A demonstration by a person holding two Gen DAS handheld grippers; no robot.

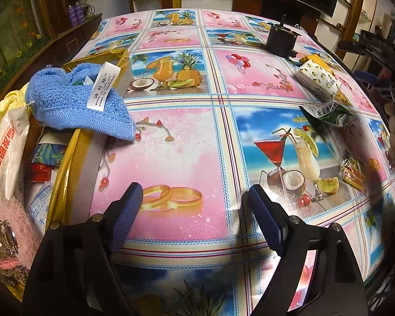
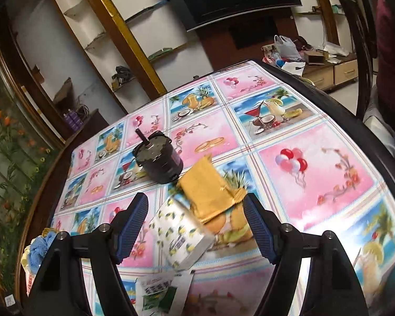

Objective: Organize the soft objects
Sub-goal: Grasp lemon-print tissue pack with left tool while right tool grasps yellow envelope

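- The left tongs are standing spread wide over the counter, with nothing between the blue pads, only the printed tablecloth showing below
- A blue towel with a white label is lying draped over the rim of the gold box at the counter's left edge, one corner hanging out onto the cloth
- The box is holding white packets, a pink fuzzy item and a red wrapper
- The right tongs are also standing spread, hovering over a lemon-print tissue pack that is lying tilted on the counter between the two pads, which are not pressing on it
- A gold pouch is lying just behind the tissue pack, touching it
- A green and white sachet is lying near the tissue pack, at the lower edge of the right view
- A dark motor-like cylinder is standing upright beyond the pouch
- A striped snack wrapper is resting well apart, toward the counter's right side
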